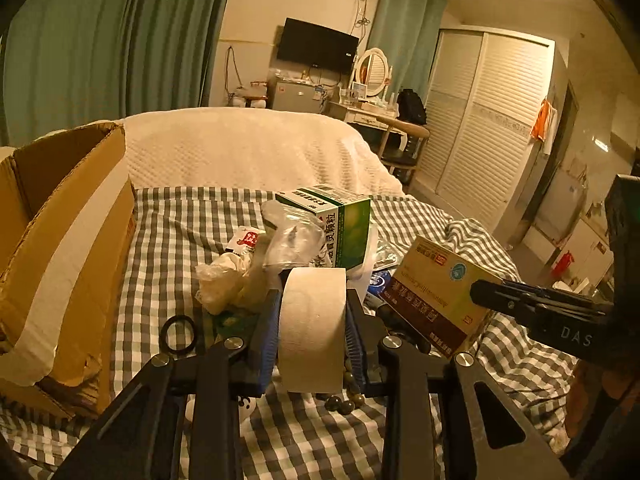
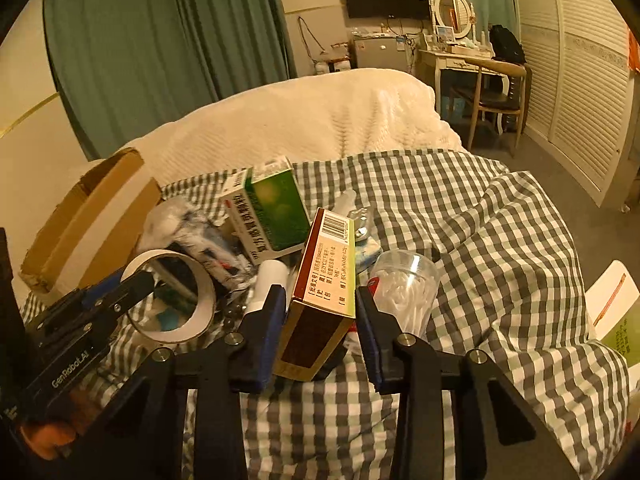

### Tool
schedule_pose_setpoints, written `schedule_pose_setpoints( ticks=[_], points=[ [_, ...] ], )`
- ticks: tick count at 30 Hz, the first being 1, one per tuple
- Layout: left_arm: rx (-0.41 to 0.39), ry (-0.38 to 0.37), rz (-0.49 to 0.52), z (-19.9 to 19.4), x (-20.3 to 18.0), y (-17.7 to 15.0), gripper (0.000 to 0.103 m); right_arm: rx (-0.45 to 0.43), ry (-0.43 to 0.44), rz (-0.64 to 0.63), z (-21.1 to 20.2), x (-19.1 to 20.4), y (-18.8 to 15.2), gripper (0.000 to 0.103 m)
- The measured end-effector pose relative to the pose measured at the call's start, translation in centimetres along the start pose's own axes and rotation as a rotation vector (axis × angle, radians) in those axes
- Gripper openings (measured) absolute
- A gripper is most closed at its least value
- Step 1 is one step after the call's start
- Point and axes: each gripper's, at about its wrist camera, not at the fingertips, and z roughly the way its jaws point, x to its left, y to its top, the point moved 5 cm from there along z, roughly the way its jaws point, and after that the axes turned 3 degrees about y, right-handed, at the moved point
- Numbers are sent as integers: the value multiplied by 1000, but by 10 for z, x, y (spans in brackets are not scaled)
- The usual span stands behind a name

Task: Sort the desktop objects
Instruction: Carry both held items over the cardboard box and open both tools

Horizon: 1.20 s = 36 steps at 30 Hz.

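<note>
Left tongs clamping tape roll, right tongs apparently gripping brown medicine box

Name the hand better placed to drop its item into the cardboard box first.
Left. The left gripper, clamping the tape roll, sits beside the cardboard box; the right gripper, holding the medicine box, is farther away.

Green curtains hang behind the bed, a black television on the wall beyond — under it a small fridge. An oval mirror tops the dressing table; a louvred wardrobe stands right.
</note>
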Motion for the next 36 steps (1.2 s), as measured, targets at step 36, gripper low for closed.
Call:
schedule_pose_setpoints(
  ticks=[36],
  points=[
    [-32,280,-111,-118,228,90,31,-97,247,-283,-53,293,105,29]
  ],
)
